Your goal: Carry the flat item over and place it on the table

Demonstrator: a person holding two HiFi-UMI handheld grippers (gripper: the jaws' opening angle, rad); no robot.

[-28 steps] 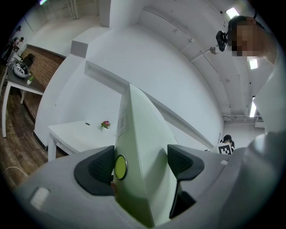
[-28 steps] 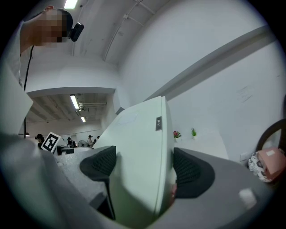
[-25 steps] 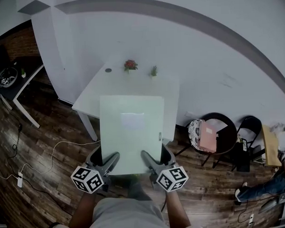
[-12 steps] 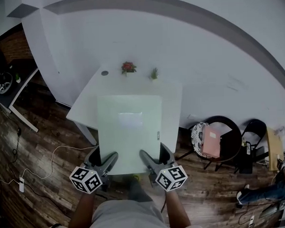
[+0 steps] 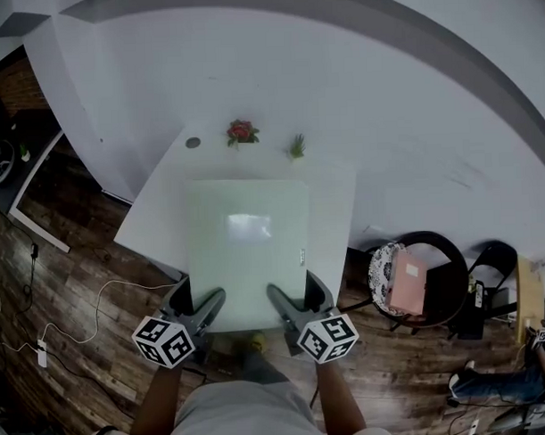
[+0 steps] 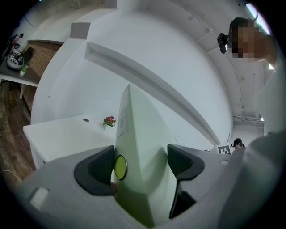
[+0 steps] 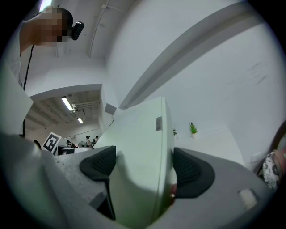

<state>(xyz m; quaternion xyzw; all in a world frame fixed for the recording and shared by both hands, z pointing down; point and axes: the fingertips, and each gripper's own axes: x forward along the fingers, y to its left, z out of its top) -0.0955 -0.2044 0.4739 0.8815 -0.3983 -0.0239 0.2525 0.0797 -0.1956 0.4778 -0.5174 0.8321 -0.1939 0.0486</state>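
A flat pale green board [image 5: 247, 249] is held level between my two grippers, its far part over the white table [image 5: 334, 201]. My left gripper [image 5: 202, 306] is shut on the board's near left edge and my right gripper [image 5: 284, 303] on its near right edge. In the left gripper view the board [image 6: 138, 152] stands edge-on between the dark pads [image 6: 100, 167]. The right gripper view shows the board [image 7: 140, 156] clamped between both pads [image 7: 190, 172], with the table [image 7: 210, 138] beyond. A pale label [image 5: 249, 225] lies on the board's top.
A small red flower pot [image 5: 241, 131] and a small green plant [image 5: 297, 147] stand at the table's far edge by the white wall. A round dark chair [image 5: 415, 271] holding a pink item is to the right. Cables [image 5: 97, 303] run across the wooden floor at left.
The table has drawn nearer and lower in the head view; the board now reaches further over it. Both grippers keep their hold.
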